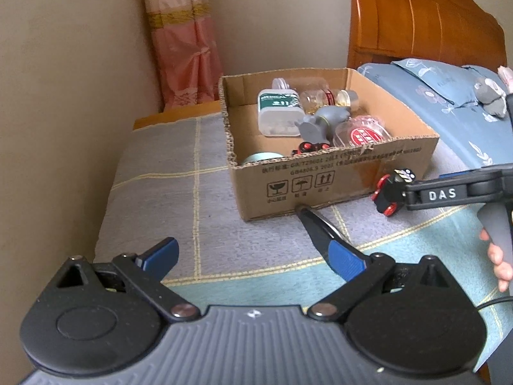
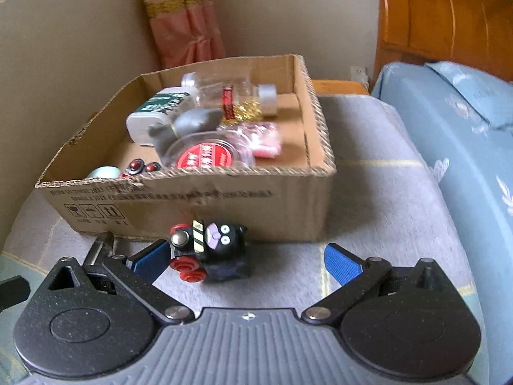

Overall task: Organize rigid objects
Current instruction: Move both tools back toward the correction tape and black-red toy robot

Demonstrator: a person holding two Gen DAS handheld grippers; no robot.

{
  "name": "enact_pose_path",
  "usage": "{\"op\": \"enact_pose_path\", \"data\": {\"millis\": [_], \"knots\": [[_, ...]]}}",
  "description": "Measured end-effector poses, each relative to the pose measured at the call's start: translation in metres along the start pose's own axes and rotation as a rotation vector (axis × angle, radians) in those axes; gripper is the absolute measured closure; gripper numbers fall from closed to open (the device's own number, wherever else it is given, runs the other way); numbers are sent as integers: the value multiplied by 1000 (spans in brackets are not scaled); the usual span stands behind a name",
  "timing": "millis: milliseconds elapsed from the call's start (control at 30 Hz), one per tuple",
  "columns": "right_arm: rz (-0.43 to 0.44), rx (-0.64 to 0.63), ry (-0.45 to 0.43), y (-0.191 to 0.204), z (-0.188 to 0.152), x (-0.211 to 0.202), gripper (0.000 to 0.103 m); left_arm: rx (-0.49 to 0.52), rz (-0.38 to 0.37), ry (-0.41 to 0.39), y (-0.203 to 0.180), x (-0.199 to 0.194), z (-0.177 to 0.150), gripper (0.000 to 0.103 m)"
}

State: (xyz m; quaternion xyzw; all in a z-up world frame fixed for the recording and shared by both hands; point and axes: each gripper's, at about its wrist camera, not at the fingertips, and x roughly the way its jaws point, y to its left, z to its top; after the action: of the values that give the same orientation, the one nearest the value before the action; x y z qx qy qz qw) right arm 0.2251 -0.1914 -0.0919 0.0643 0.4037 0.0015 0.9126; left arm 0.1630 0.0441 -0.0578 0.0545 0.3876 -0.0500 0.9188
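On a grey-and-teal checked cloth [image 1: 179,173] over a low surface beside a bed: open cardboard box [image 1: 327,173], near wall printed with handling symbols.

Inside the box: white bottle with green label [image 1: 279,112], lying down; clear jars [image 1: 320,98] at the back; grey plush-like figure [image 1: 320,122] mid-box; round clear container with red label [image 1: 362,133] toward the near-right wall; small red-wheeled toy [image 1: 309,148] and pale teal round lid [image 1: 261,159] against the near wall.

Outside the box, just in front of its near wall: black toy car with red wheels [image 2: 208,250], cartoon eyes and purple patch on top, tipped on its side on the cloth.

Left hand-held gripper [image 1: 253,256]: spread wide, nothing between the blue pads [image 1: 344,260], low over the cloth, short of the box. Black-handled scissors [image 1: 312,221] on the cloth, tip touching the box's base.

Right hand-held gripper [image 2: 247,258]: spread wide around the toy car, left pad [image 2: 150,258] touching or just beside the red wheels, right pad well apart from it. Not clamped. Seen side-on in the left wrist view [image 1: 449,194], tips at the toy.

Background: pink curtain [image 1: 182,38], wooden headboard [image 1: 416,16], blue floral bedding [image 1: 449,106].
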Motion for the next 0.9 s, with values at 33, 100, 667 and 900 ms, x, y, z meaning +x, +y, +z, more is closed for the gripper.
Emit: {"op": "enact_pose_path", "data": {"millis": [33,100,667,900], "knots": [[-12,6,0,-3,-3,-2,0,7,-3,1,-2,1,1,4],[-27,21,1,-9,-9,-5,0,19,-18,-1,-7,4,2,4],[-90,-23,14,-23,-42,-11,0,-34,-35,62,-7,50,-12,4],[-107,-86,-6,-17,-50,-11,0,-110,21,70,24,46,-22,4]]}}
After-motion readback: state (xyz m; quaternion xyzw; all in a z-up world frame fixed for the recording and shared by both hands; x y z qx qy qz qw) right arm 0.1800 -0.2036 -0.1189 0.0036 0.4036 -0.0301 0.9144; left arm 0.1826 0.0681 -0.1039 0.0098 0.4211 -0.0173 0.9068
